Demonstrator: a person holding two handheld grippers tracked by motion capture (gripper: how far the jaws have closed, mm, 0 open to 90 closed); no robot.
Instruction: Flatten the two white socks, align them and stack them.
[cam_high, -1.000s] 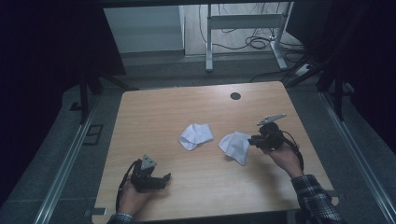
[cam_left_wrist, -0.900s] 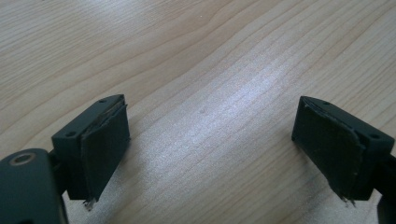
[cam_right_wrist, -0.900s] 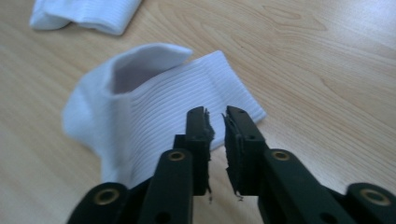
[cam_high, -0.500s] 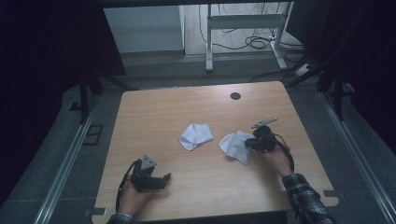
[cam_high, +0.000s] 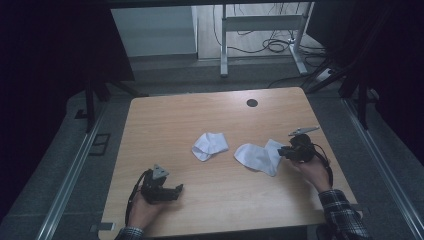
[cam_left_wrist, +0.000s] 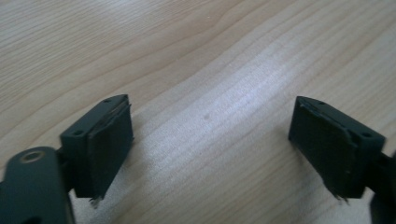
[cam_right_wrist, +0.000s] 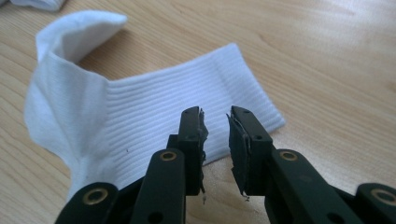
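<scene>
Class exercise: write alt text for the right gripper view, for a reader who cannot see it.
The right gripper, its black fingers slightly parted with nothing between them, hangs just over the ribbed cuff of a white sock lying on a wooden table.

Since a second ago we have brought our right gripper (cam_high: 281, 151) down and toward the desk's left side, so it now sits at the right end of the white sock (cam_high: 257, 157) nearer the desk's right edge. That sock, bunched up before, now lies stretched out flatter along the desk. Our right gripper's jaws have just been opening a little; in the right gripper view a narrow gap shows between them above the sock's ribbed cuff (cam_right_wrist: 187, 102), nothing pinched.
</scene>
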